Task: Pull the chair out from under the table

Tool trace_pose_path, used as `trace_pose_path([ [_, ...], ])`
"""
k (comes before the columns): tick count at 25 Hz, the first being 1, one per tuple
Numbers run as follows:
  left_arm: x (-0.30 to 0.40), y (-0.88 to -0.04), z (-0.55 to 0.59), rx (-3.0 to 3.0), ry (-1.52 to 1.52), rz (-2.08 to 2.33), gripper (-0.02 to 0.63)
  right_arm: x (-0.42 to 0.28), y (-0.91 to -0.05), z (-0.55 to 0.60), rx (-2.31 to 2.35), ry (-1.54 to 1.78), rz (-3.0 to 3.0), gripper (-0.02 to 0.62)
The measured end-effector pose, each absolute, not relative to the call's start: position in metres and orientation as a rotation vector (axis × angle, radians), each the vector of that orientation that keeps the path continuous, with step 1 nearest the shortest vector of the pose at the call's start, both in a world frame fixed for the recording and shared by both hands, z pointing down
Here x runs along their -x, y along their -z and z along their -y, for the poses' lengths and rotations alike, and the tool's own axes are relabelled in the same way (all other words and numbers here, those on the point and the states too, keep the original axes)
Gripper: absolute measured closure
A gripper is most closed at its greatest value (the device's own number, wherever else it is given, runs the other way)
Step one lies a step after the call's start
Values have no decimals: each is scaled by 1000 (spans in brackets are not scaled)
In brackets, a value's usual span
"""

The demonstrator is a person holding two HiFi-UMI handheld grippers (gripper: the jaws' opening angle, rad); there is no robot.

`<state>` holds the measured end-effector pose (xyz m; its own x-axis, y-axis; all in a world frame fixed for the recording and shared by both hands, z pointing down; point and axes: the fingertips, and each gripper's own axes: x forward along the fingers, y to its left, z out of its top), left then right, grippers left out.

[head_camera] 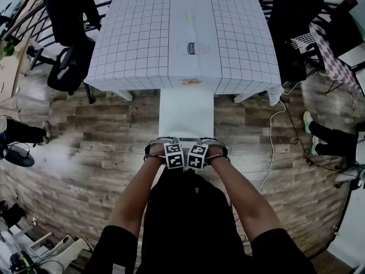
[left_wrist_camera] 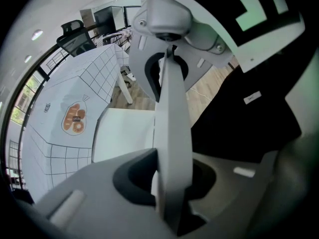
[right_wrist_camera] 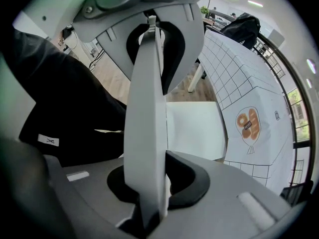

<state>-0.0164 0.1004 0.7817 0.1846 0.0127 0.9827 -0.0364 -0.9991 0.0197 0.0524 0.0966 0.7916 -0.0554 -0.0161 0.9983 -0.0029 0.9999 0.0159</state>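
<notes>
A white chair stands on the wood floor with its seat [head_camera: 186, 114] partly out from under the table [head_camera: 142, 50], which wears a white grid-pattern cloth. Both grippers point down on the top edge of the chair's backrest, side by side and close to my body. My left gripper [head_camera: 173, 151] is shut on the backrest [left_wrist_camera: 172, 128], the white slab running between its jaws. Beside it, my right gripper [head_camera: 198, 151] is shut on the same backrest [right_wrist_camera: 145, 128]. The seat [left_wrist_camera: 124, 133] and the cloth [right_wrist_camera: 249, 98] lie beyond the jaws.
Black office chairs stand at the table's left [head_camera: 68, 56] and right [head_camera: 293, 21]. A white cable [head_camera: 272, 136] trails over the floor to the right of the chair. A person's feet [head_camera: 319, 133] show at the right edge and another's leg [head_camera: 23, 133] at the left.
</notes>
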Motion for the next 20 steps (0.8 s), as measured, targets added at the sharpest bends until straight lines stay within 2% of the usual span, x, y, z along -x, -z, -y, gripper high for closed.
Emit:
trace_pose_path([
  [20, 21, -781, -182, -2343, -1966, -7, 522, -49, -790, -177, -2, -4, 1631, 522],
])
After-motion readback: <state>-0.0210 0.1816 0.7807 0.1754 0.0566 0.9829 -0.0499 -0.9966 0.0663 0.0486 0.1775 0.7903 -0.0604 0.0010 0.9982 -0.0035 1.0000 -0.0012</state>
